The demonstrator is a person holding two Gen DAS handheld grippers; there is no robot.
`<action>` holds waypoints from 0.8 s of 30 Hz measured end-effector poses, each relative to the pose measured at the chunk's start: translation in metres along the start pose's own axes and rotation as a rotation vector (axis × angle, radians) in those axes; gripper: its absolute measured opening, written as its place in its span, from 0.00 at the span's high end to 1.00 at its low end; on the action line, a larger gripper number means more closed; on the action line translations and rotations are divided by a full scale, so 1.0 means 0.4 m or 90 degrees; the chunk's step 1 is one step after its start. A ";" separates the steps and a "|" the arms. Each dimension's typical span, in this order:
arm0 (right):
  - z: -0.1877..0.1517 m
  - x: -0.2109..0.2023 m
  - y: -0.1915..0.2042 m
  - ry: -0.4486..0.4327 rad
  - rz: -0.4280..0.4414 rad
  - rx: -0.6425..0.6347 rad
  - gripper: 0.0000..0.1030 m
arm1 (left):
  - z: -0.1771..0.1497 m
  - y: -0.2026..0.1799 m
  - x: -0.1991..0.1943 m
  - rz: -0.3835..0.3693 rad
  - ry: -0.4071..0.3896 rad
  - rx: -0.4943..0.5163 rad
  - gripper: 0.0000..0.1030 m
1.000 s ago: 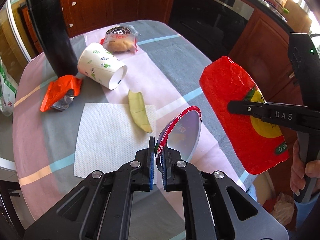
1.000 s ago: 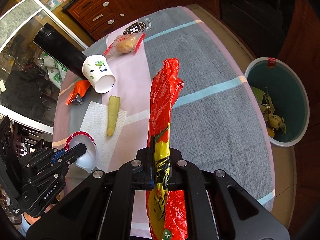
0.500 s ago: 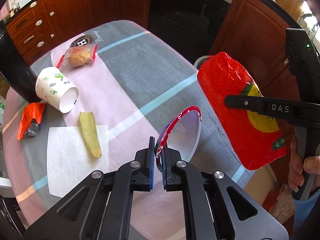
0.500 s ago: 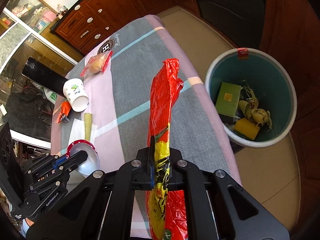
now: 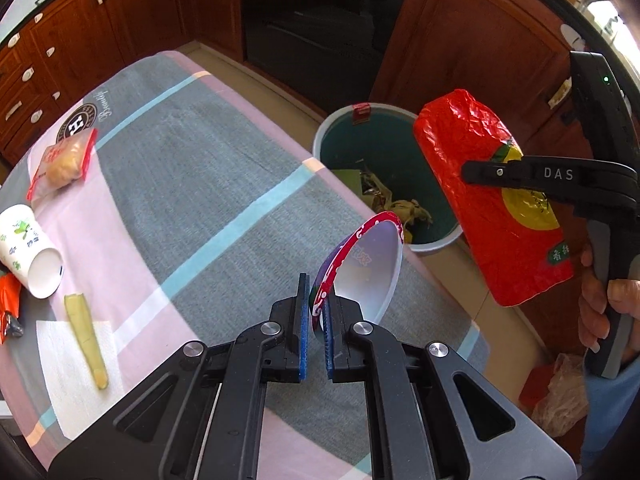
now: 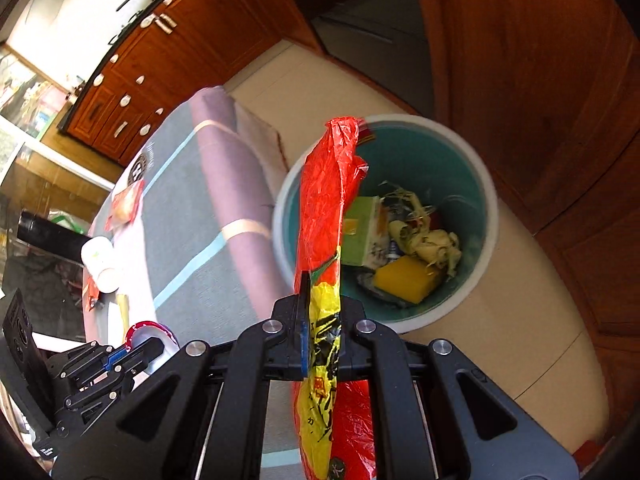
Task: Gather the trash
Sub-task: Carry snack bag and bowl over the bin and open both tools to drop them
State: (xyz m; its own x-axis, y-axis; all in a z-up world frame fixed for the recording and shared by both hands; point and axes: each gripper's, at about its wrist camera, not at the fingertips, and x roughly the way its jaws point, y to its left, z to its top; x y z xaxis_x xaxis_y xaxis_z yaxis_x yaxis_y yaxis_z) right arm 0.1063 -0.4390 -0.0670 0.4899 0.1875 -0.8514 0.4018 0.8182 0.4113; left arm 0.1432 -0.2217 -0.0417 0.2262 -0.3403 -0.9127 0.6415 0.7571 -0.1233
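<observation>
My left gripper (image 5: 316, 286) is shut on the rim of a white paper bowl with a red patterned edge (image 5: 368, 268), held above the table's right edge. My right gripper (image 6: 322, 280) is shut on a crumpled red and yellow plastic bag (image 6: 326, 200) that hangs upright in front of the trash bin (image 6: 491, 216). The bin is teal inside with a white rim and holds a green box, peels and a yellow block. In the left wrist view the bag (image 5: 480, 184) is beside the bin (image 5: 320, 140), pinched by the right gripper (image 5: 468, 172). The left gripper (image 6: 156, 350) with its bowl (image 6: 146, 330) shows at lower left.
On the striped tablecloth (image 5: 208, 184) lie a tipped paper cup (image 5: 30, 248), a snack packet (image 5: 64, 160), a pale peel (image 5: 86, 340) on a white napkin (image 5: 68, 384) and an orange wrapper (image 5: 8, 296). Wooden cabinets (image 5: 472, 40) stand behind the bin. A hand (image 5: 600, 312) grips the right handle.
Both grippers have swept across the table toward its right edge with their loads. The bin has come into the left wrist view, and the bag now hangs before the bin's opening.
</observation>
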 end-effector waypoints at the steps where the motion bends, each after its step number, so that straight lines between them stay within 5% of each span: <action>1: 0.009 0.001 -0.012 -0.001 -0.005 0.002 0.93 | 0.011 -0.007 0.009 -0.003 0.001 0.002 0.93; 17: 0.141 0.116 -0.096 0.022 -0.063 0.017 0.89 | 0.180 -0.075 0.159 -0.046 0.019 0.015 0.93; 21: 0.152 0.135 -0.103 0.018 -0.063 0.026 0.47 | 0.195 -0.082 0.188 -0.052 0.029 0.015 0.93; 24: 0.154 0.146 -0.115 0.024 -0.056 0.030 0.42 | 0.196 -0.086 0.202 -0.053 0.036 0.020 0.93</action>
State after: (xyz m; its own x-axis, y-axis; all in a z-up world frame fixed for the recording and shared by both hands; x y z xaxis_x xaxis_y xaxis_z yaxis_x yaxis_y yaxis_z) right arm 0.1641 -0.4994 -0.1156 0.4225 0.1374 -0.8959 0.4783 0.8058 0.3491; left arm 0.1967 -0.3191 -0.0807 0.1303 -0.3692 -0.9202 0.6791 0.7095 -0.1885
